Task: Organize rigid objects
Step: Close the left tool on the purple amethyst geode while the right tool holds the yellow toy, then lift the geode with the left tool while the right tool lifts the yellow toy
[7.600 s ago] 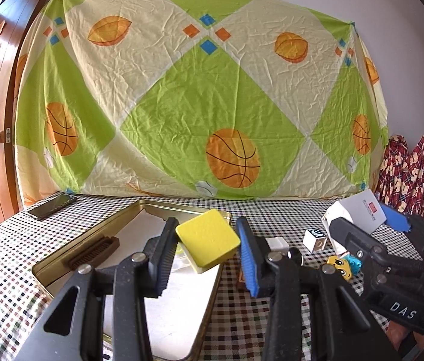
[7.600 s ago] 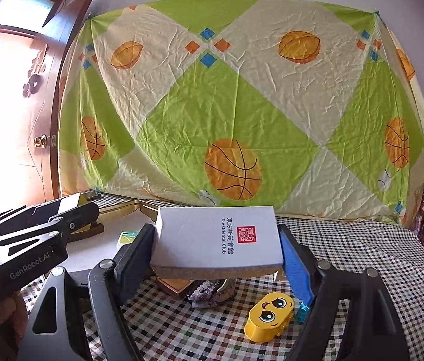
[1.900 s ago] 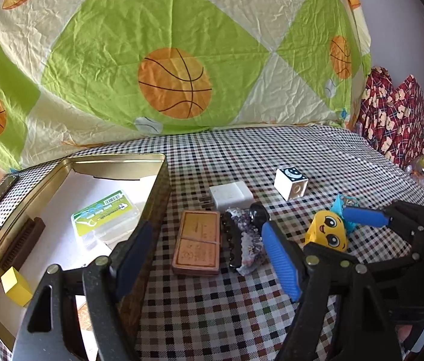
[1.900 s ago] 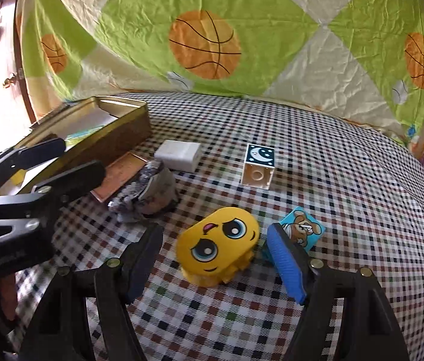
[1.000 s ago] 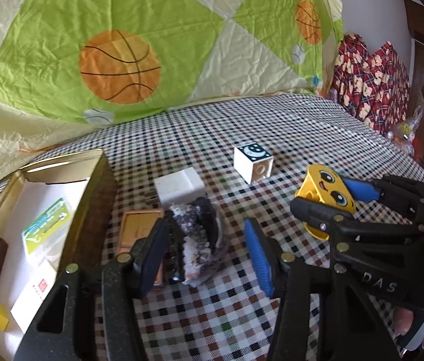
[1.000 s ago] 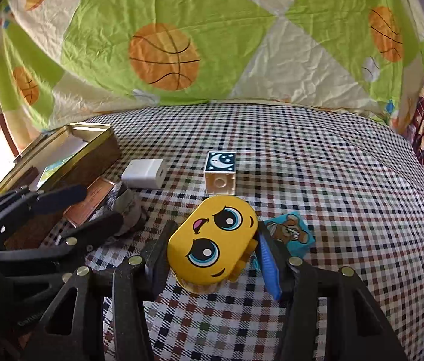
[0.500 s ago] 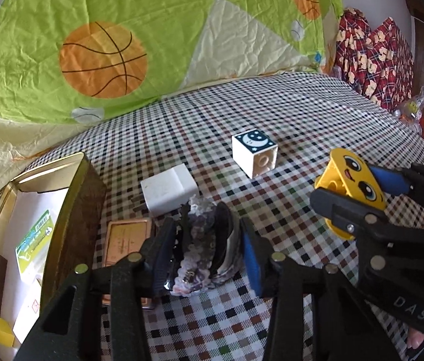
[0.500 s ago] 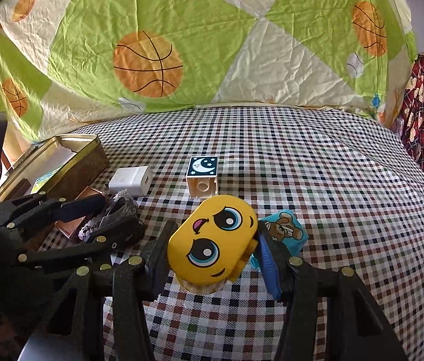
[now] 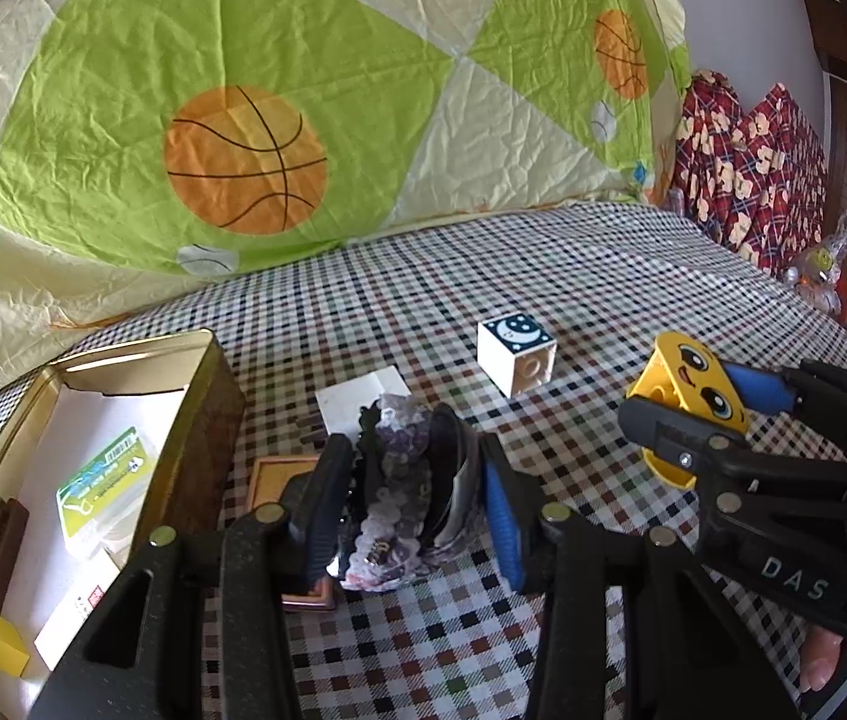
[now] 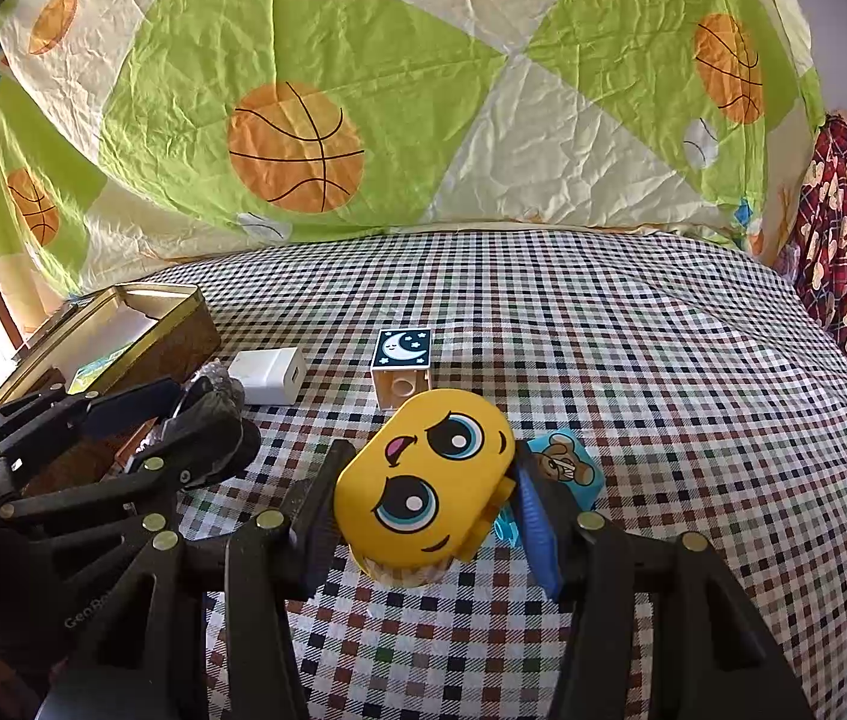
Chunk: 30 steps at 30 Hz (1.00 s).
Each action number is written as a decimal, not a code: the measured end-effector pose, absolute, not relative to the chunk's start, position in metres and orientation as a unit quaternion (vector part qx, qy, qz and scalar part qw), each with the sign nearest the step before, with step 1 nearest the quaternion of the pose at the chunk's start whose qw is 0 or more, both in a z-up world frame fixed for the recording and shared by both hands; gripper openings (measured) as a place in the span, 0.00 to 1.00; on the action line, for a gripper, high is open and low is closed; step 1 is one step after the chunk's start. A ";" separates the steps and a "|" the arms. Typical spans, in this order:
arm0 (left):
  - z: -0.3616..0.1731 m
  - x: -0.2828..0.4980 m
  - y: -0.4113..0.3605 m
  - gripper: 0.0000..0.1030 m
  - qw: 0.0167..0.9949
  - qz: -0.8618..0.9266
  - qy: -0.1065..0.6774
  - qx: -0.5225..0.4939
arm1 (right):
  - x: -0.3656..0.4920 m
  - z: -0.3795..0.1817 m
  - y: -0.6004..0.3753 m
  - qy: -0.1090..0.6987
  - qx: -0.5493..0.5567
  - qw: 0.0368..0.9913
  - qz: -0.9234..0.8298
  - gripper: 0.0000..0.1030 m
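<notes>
the yellow oval plastic toy with a cartoon face [image 10: 429,474] is clamped between the two fingers of the right gripper [image 10: 423,510], tilted and lifted just off the checkered tablecloth [image 10: 663,360], with a small blue bear-print tile [image 10: 567,465] just behind it. the left gripper [image 9: 411,498] reaches forward low over the cloth, its fingers pressed on either side of a crumpled purple-and-black foil-like bundle [image 9: 405,480]. that bundle sits beside a flat brown wooden block [image 9: 276,477] and in front of a white charger cube [image 9: 357,402], with a white moon-print cube [image 9: 516,354] farther out and the open gold metal tin [image 9: 207,396] to the left.
</notes>
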<state>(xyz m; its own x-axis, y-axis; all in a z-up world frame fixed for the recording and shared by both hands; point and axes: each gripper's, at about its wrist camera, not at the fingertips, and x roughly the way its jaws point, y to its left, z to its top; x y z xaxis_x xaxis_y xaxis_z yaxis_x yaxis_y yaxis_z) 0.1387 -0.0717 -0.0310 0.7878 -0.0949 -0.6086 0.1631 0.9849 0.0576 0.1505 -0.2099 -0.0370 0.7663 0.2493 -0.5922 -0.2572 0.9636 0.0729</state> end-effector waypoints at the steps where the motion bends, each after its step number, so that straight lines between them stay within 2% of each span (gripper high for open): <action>1: -0.030 0.138 -0.070 0.41 0.946 -0.065 0.314 0.051 | 0.150 -0.037 -0.210 0.312 -0.006 0.941 0.134 0.52; 30: -0.009 0.106 -0.060 0.41 0.976 -0.030 0.213 0.036 | 0.141 -0.032 -0.208 0.285 -0.012 0.949 0.133 0.52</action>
